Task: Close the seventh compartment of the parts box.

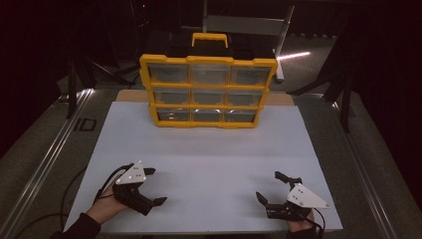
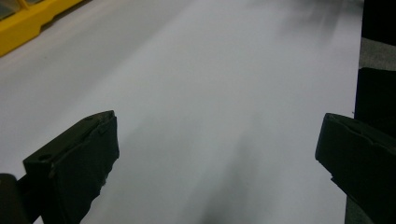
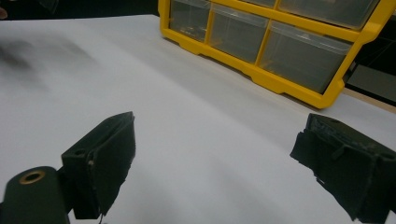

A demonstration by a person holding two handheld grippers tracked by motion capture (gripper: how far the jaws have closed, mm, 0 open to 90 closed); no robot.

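Observation:
A yellow organiser (image 1: 207, 89) with clear drawers in three rows stands upright at the far middle of the white mat (image 1: 209, 159); its lower drawers (image 3: 266, 42) appear in the right gripper view and a yellow corner (image 2: 28, 16) in the left gripper view. My left gripper (image 1: 155, 186) rests low over the mat's near left, jaws wide open, nothing between them (image 2: 215, 154). My right gripper (image 1: 269, 186) sits at the near right, also open and empty (image 3: 215, 158). Both are well short of the organiser.
The mat lies on a grey table with metal rails (image 1: 45, 159) along both sides. A black carry handle area and a metal frame (image 1: 249, 25) stand behind the organiser. Dark stands (image 1: 343, 94) flank the table. Cables (image 1: 69, 194) trail at the near left.

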